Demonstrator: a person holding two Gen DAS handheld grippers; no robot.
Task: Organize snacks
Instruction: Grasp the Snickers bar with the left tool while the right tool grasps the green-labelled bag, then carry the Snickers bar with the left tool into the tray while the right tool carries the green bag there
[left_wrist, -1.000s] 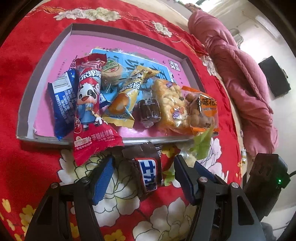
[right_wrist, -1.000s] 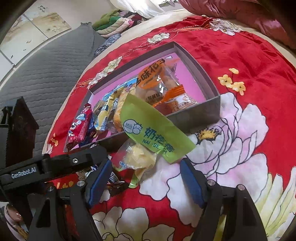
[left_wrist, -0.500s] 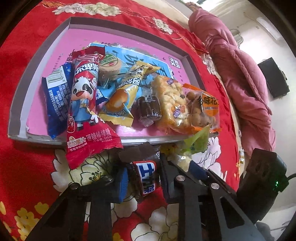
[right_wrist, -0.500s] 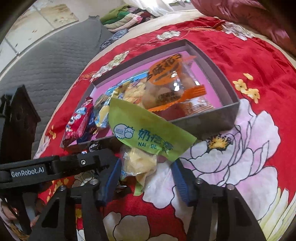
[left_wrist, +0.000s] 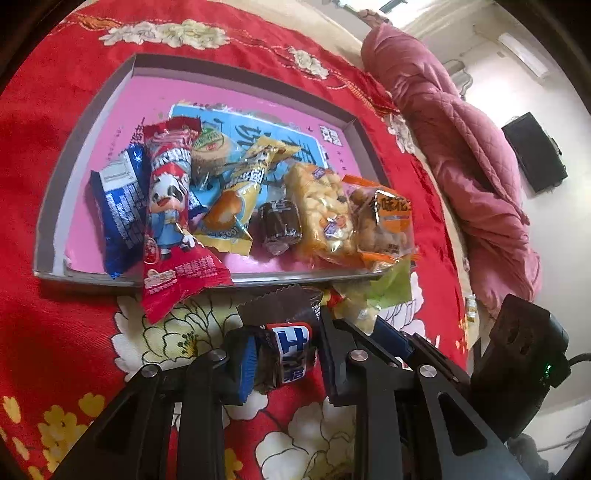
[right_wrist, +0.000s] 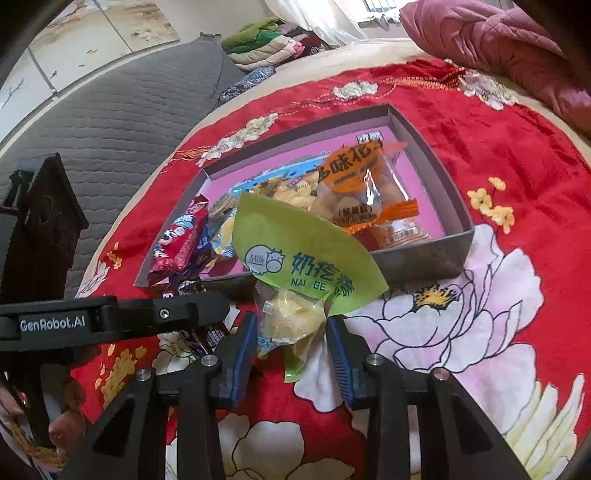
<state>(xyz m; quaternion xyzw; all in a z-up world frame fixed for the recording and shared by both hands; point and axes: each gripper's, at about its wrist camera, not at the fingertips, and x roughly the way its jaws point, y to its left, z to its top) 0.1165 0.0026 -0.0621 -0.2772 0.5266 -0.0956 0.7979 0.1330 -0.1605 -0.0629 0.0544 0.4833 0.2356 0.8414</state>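
At the bottom centre of the left view, a dark brown chocolate bar wrapper with a blue-and-white label (left_wrist: 290, 350) is clamped by the left gripper (left_wrist: 286, 356), its lower end hidden behind the fingers. The right gripper (right_wrist: 291, 341) is closing, its blue pads pressing a clear pouch of pale yellow candy with a green header (right_wrist: 291, 317) at lower centre. The grey-walled, pink-floored cardboard box (right_wrist: 417, 258) above is partly hidden by the green header.

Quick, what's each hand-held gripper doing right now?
Left hand-held gripper: shut on the brown chocolate bar.
Right hand-held gripper: jaws closing, already pressing the green milk snack packet.
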